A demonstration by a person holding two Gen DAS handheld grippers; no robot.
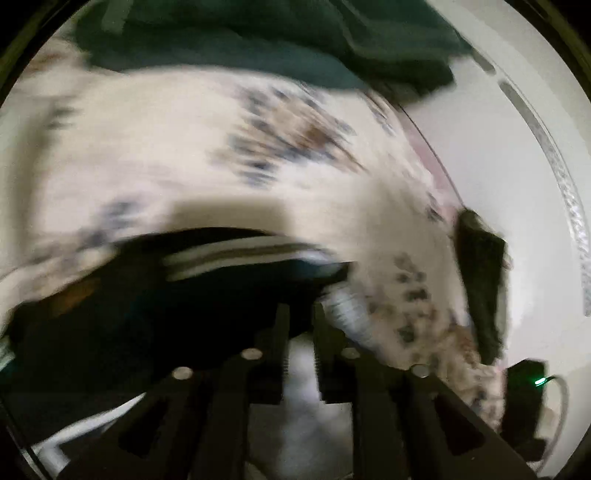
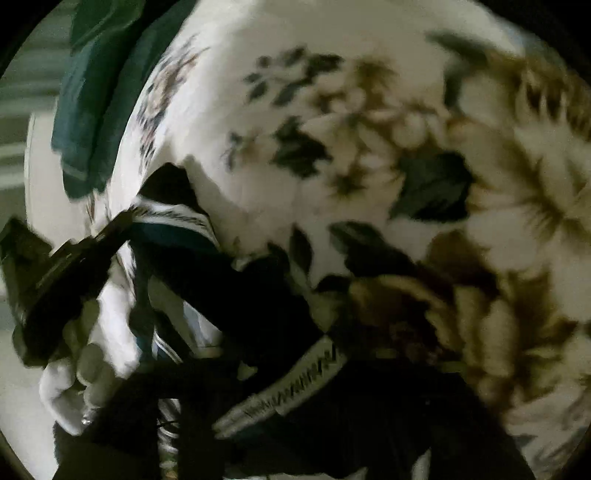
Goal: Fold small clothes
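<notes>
Dim light; a floral bedspread (image 2: 406, 155) covers a white surface (image 1: 491, 155).

The floral cloth (image 1: 177, 155) looks soft and matt. The dark green garment (image 1: 258, 40) is matt woven cloth too. The left hand-held gripper (image 1: 300, 314) looks like matt black plastic, with small shiny metal screws (image 1: 251, 353).

Both views are smeared with motion blur. The floral cloth (image 1: 155, 147) has mushy print, and the green garment (image 1: 258, 33) is cut off at the top. In the right wrist view, dark clothing (image 2: 369, 413) hides the right gripper's fingers, so no telling how they're set.
</notes>
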